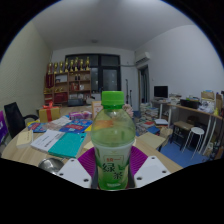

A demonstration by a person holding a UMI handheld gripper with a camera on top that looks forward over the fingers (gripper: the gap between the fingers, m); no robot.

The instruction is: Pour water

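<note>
The jaws (pixel 112 168) are closed on a bottle (pixel 113 140), with a purple pad (pixel 87 160) pressing on each side of it. The bottle stands straight up between the pads. It has a bright green cap (pixel 113 99) at 12 o'clock, a clear body, and a green and white label (pixel 113 165) low down. Behind the bottle is a wooden counter (pixel 30 152) that runs off to 9 o'clock and also shows a little at 3 o'clock. The counter is messy. A blue-green book (pixel 67 146) lies just beside the bottle at 9 o'clock, and white papers (pixel 47 139) lie next to the book. More books and colorful things (pixel 72 126) are spread farther back, at about 10 o'clock. A small round metal thing (pixel 50 165) sits near the counter's front edge at 8 o'clock; what it is cannot be told. The room is big, with pale walls and a white ceiling. At 11 o'clock, far back, there is a tall shelf (pixel 70 82) full of small things, with gold ones along the top. A dark doorway or window (pixel 108 75) is at 12 o'clock behind the cap. A black chair (pixel 15 117) stands at 9 o'clock by the wall. At 2 o'clock there is a desk (pixel 186 108) with a screen (pixel 160 92) on it. A white stool (pixel 194 135) stands at 3 o'clock on the blue floor (pixel 182 150).
</note>
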